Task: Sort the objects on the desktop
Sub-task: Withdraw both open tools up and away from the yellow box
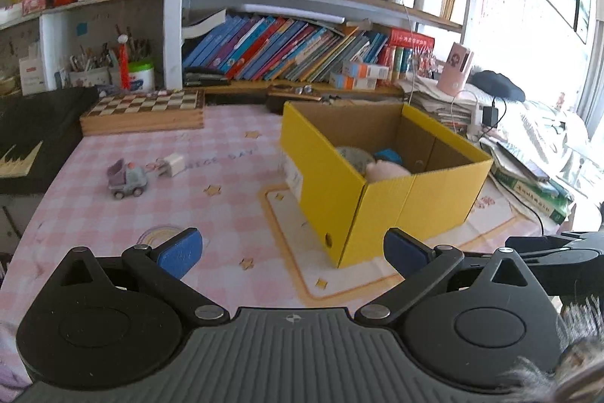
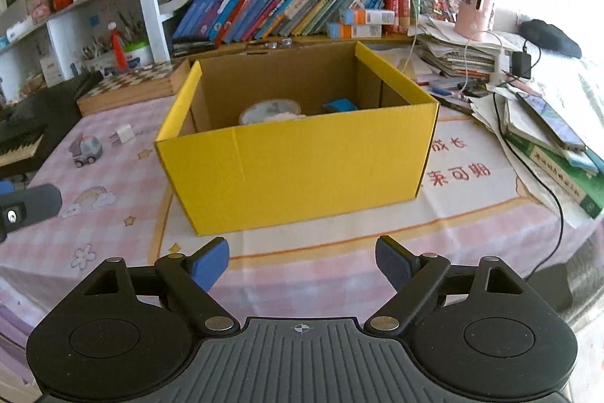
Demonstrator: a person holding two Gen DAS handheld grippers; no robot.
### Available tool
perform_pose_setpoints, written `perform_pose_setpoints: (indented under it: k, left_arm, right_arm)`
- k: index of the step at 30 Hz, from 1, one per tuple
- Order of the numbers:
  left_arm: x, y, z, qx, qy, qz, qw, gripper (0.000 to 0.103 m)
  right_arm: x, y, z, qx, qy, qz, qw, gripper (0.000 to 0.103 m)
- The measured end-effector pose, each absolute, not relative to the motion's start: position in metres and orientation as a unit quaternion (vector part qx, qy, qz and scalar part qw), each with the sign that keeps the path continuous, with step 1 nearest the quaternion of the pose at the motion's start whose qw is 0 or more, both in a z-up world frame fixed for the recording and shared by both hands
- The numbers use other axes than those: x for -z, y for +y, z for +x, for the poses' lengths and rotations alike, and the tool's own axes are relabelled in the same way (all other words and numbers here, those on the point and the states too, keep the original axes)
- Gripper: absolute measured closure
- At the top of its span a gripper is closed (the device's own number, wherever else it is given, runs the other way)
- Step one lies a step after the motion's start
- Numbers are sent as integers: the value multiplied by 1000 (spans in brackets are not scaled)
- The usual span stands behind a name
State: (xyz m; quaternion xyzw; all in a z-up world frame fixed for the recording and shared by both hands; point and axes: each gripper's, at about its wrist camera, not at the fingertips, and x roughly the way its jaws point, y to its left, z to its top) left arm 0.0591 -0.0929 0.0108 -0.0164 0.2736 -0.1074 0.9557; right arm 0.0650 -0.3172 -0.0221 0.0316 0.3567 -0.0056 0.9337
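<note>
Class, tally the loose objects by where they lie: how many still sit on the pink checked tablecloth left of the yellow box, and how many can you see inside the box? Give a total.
On the cloth: 2, the toy truck and white charger plug.
Visible inside the yellow box: 3, the round patterned item, blue item and pink item.
Total: 5

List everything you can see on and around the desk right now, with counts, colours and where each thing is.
box: one, yellow outside, brown inside, open, centre of the desk.
items in box: at least three, a pale round one, a pink one, a blue one; hard to identify.
toy truck: one, grey and purple, on the cloth left of the box.
charger plug: one, white, just right of the truck.
chessboard: one, wooden, back left.
tablecloth: one, pink checked.
books: many, mixed colours, shelf behind.
left hand-held gripper: one, black with blue pads, open, empty.
right hand-held gripper: same, open, empty.
</note>
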Motion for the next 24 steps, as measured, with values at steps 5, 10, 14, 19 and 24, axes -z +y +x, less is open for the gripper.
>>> perform_pose_setpoints:
  k: [5, 10, 14, 19, 24]
  left_arm:
    - [-8, -77, 50, 112, 285, -19, 952, 0]
    - [-6, -63, 40, 121, 295, -19, 948, 0]
    - [-3, -53, 32, 127, 301, -15, 945, 0]
    - [1, -39, 20, 131, 308, -13, 942, 0]
    - [3, -23, 12, 130, 313, -13, 941, 0]
  right_arm:
    - [24, -299, 52, 3, 367, 32, 930, 12]
    - [23, -277, 38, -5, 367, 23, 930, 9]
    - [25, -263, 29, -10, 373, 24, 927, 8]
    - [30, -245, 19, -15, 382, 24, 924, 8]
    - [30, -228, 9, -20, 381, 22, 924, 8]
